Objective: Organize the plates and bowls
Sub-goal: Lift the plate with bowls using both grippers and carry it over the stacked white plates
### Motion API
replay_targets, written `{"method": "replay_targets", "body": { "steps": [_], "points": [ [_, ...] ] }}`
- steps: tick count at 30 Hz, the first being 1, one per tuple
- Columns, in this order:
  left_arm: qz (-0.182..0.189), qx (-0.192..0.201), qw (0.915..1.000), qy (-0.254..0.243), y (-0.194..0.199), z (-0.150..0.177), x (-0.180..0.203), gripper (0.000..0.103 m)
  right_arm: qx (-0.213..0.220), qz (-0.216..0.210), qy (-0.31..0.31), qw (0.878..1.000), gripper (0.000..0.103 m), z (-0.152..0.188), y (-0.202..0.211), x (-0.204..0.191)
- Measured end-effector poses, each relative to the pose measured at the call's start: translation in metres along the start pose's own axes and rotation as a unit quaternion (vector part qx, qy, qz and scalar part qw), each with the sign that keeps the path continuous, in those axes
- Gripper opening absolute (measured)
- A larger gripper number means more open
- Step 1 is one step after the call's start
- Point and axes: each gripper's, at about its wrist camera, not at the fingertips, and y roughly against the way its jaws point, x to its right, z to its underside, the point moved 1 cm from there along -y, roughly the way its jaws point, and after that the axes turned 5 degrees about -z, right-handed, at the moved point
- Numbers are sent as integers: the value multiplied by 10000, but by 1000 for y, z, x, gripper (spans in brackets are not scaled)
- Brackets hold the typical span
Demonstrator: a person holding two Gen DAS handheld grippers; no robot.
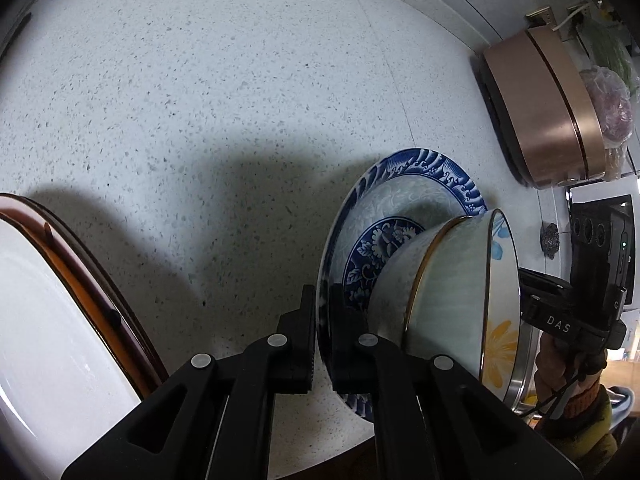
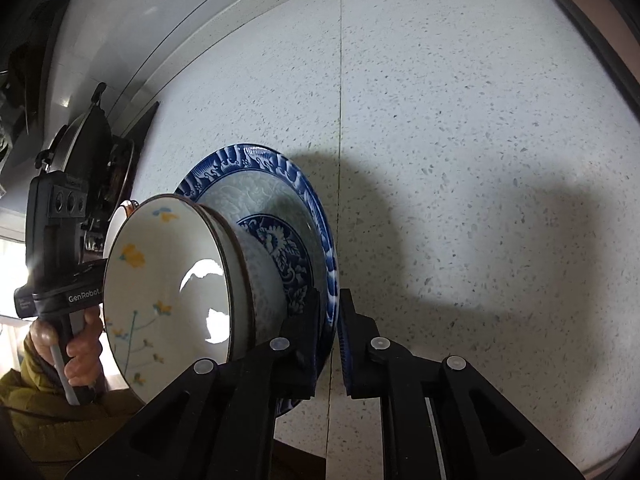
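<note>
A blue-and-white patterned plate is held from two opposite sides over the speckled counter. On it sit two nested pale bowls with yellow flowers painted inside. My left gripper is shut on the plate's near rim in the left wrist view. My right gripper is shut on the opposite rim in the right wrist view. Each view shows the other gripper's black body behind the bowls, with its fingertips hidden. A hand grasps the left gripper's handle.
A white oblong dish on a brown tray lies at the left. A rose-gold appliance and bagged food stand at the back right. A dark pan leans by the wall. The speckled counter stretches beyond.
</note>
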Motion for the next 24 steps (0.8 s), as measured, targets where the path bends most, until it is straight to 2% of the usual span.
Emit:
{"method": "replay_targets", "body": {
  "steps": [10,17,24],
  "points": [
    [119,-107,9998,144,-3,5,-1,0,-233,-324,-18,9992,15,1,-2,17],
    [162,-376,9986,348,-1,7,-9,0,-247,-130,-353,9990,10,-3,-4,15],
    [232,-416,9978,464,3,7,-3,0,-326,36,-637,9974,8,-10,-4,11]
  ]
}}
